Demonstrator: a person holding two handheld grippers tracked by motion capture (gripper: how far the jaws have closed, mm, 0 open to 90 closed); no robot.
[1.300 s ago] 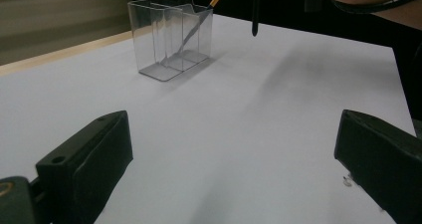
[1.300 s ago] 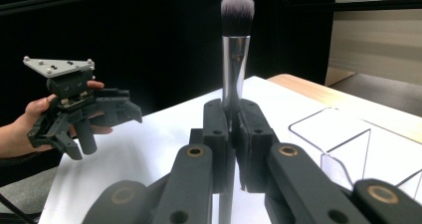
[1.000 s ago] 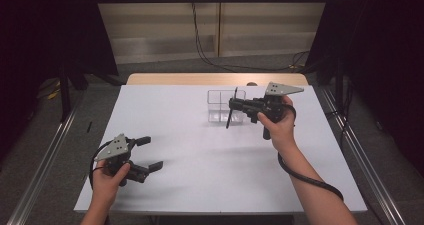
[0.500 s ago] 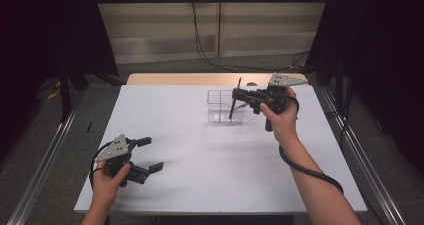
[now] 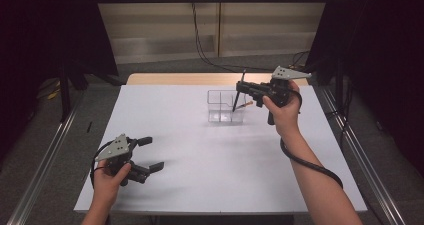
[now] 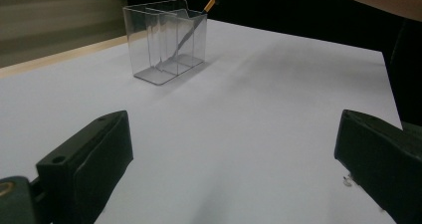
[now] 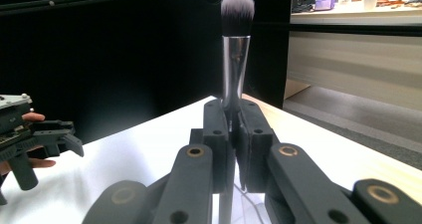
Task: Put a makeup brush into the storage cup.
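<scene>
The right gripper (image 5: 243, 88) clamps a makeup brush (image 7: 235, 50) upright, bristles up, its handle reaching down into a clear divided organizer (image 5: 225, 106) on the white table (image 5: 200, 150). The left gripper (image 5: 150, 154) rests near the table's front corner, jaws wide apart and holding nothing.

White table (image 5: 200, 135), clear divided box (image 5: 221, 107) on it

Upright makeup brush (image 7: 235, 59) over clear organizer (image 5: 226, 106)

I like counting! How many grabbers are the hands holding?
2. The left grabber sits low near the table's front left corner, open and empty. The right grabber is over the clear box, shut on a brush.
</scene>
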